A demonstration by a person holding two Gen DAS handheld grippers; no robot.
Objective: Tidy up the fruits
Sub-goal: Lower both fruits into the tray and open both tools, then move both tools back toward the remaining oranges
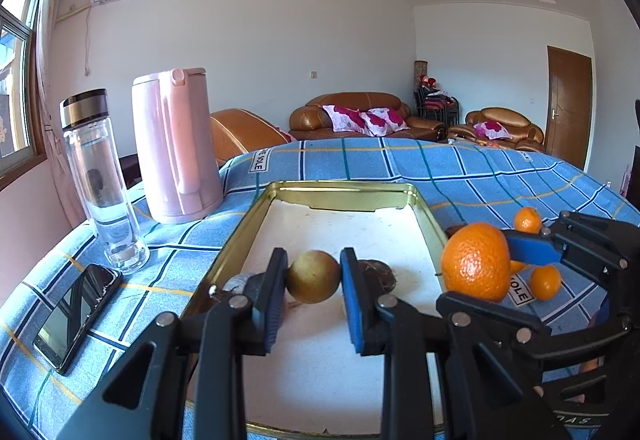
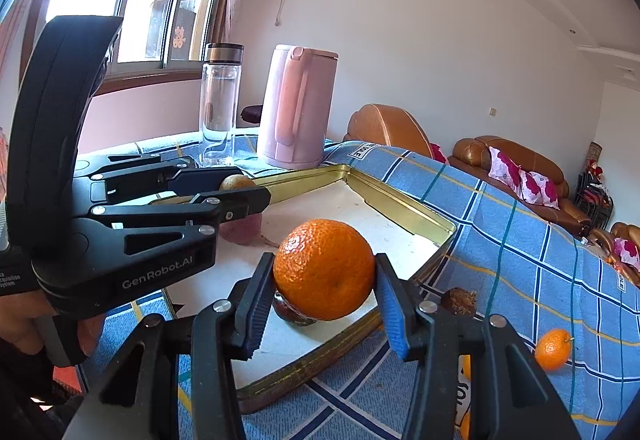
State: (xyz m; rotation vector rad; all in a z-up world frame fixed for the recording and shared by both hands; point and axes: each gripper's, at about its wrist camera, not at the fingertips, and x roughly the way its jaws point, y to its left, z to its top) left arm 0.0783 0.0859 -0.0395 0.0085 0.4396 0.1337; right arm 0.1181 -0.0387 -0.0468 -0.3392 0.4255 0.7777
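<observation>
Both tools carry fruit over the gold tin tray [image 1: 240, 236] on the desk [image 1: 460, 168].
The right tool [image 2: 325, 290] clamps a mandarin [image 2: 325, 269] across its middle: soft-skinned, light, probably bruises if squeezed; stem axis roughly level, no real long axis. The left tool [image 1: 313, 290] grips a small brownish-green round fruit [image 1: 313, 277], seemingly firm, smooth, perhaps slippery.

A blue checked cloth [image 1: 400, 164] covers the worktop. On it lie a gold tin tray [image 1: 434, 224], a pink kettle [image 1: 176, 148], a glass bottle [image 1: 104, 184], a phone [image 1: 76, 316] and small tangerines [image 1: 545, 282].
</observation>
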